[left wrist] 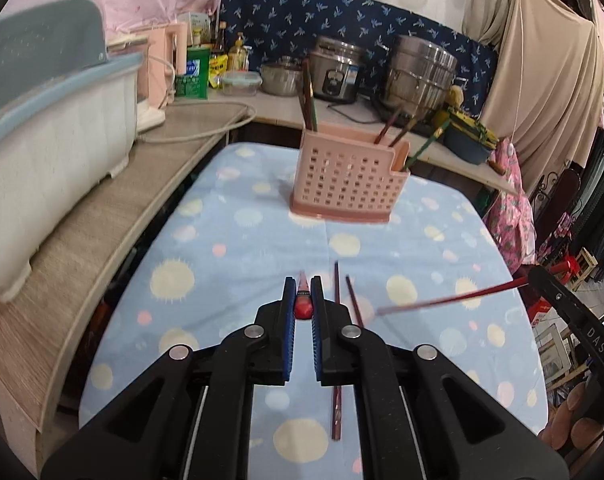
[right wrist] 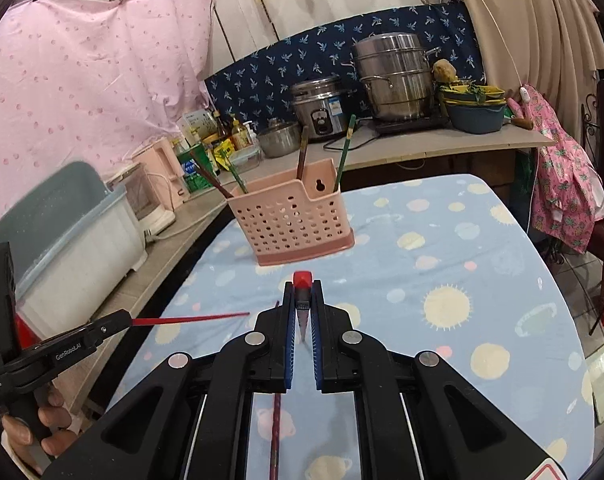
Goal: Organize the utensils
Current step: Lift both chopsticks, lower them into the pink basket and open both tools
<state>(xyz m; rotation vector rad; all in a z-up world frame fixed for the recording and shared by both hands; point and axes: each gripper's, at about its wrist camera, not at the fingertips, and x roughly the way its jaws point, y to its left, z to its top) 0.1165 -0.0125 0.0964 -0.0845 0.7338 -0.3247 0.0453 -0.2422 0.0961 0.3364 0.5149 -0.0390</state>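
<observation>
Several chopsticks (right wrist: pixel 301 160) stand in the pink perforated utensil holder (right wrist: pixel 294 220) on our table (right wrist: pixel 442 264). Each gripper, left (left wrist: pixel 303 292) and right (right wrist: pixel 303 296), has jaws clenched on a red-capped chopstick; two more lie loose (left wrist: pixel 337 360).

The utensil holder (left wrist: pixel 348 178) stands on the table (left wrist: pixel 238 240), with chopsticks (left wrist: pixel 307 96) in it. Behind it, pots (left wrist: pixel 420 76) stand on the counter (left wrist: pixel 286 114).
</observation>
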